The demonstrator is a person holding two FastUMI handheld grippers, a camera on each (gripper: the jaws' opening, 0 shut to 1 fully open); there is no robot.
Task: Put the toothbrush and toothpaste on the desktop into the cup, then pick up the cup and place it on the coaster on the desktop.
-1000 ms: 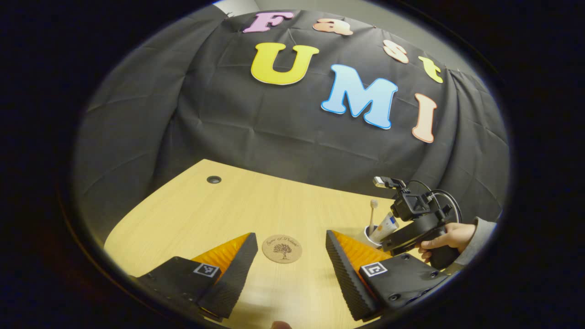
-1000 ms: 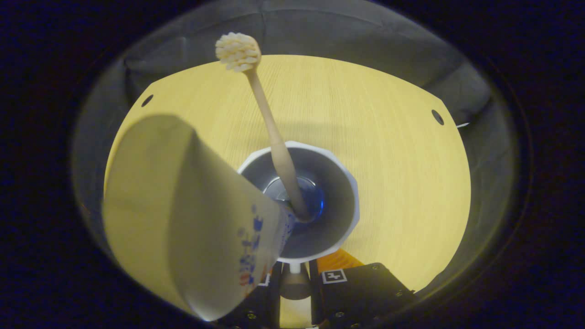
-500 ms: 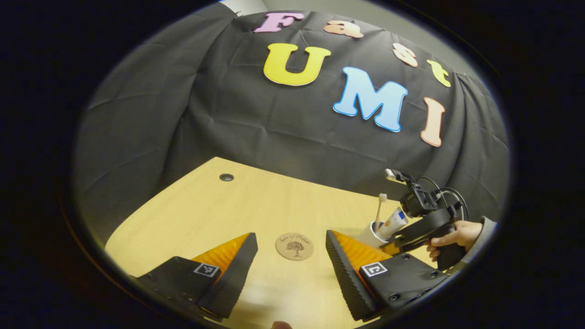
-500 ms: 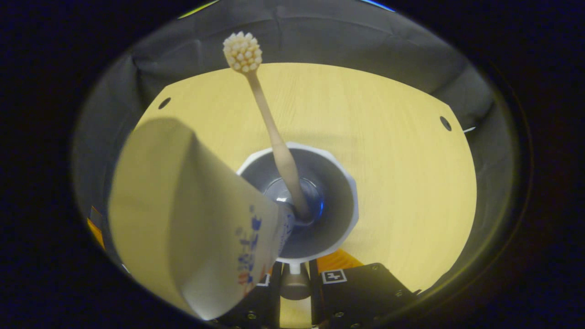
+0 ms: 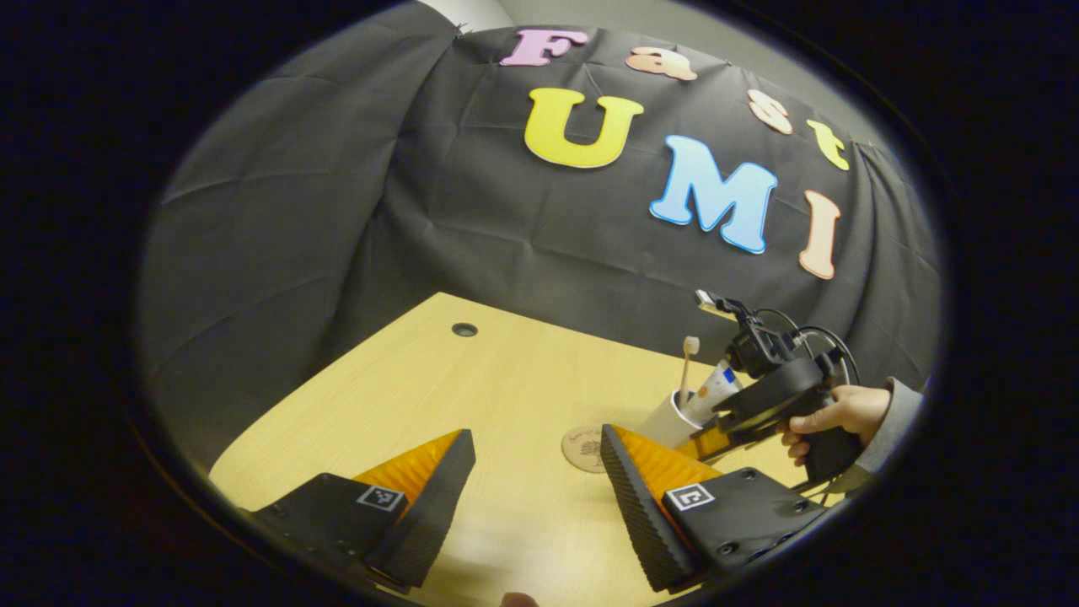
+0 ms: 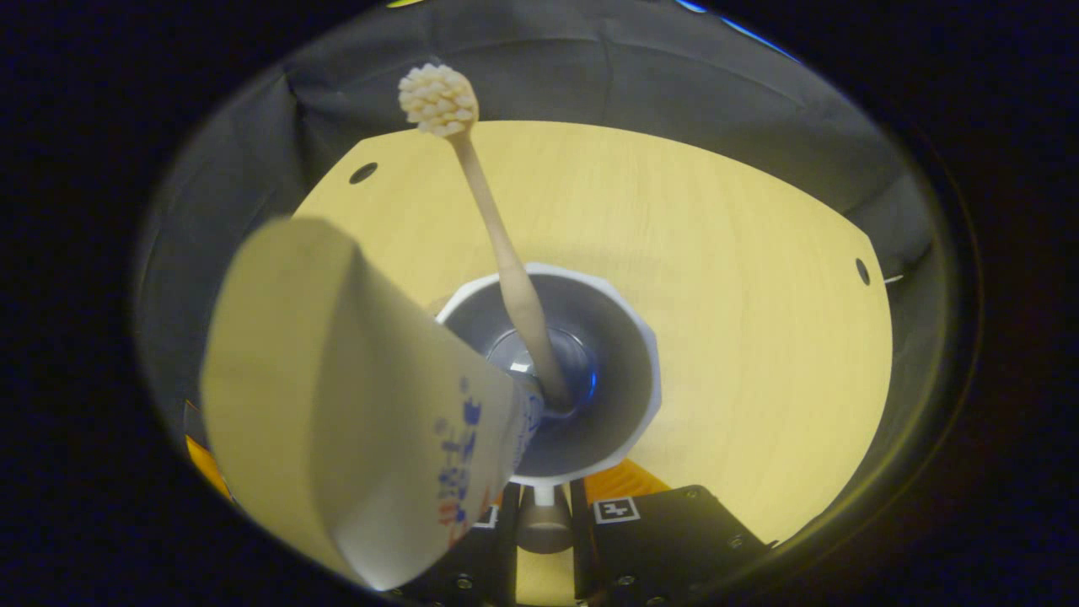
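In the right gripper view I look down into the white cup (image 6: 645, 362), with my right gripper (image 6: 539, 506) shut on its near wall. A pale toothbrush (image 6: 497, 236) stands in it, head up. The toothpaste tube (image 6: 354, 405) leans out of it to the left. In the left gripper view the cup (image 5: 666, 419) hangs tilted just right of the round brown coaster (image 5: 580, 445), carried by the right gripper (image 5: 706, 440) in a hand (image 5: 834, 413). My left gripper (image 5: 539, 476) is open above the desk, and its right finger hides part of the coaster.
The light wooden desk (image 5: 438, 396) has a cable hole (image 5: 464, 329) near its back left. The right gripper view shows two holes (image 6: 363, 173) (image 6: 861, 271) by the far edge. Black cloth closes the booth behind the desk.
The right gripper has carried the cup with toothbrush and toothpaste leftward, up to the coaster. The left gripper's view has swung left; its fingers stay open.
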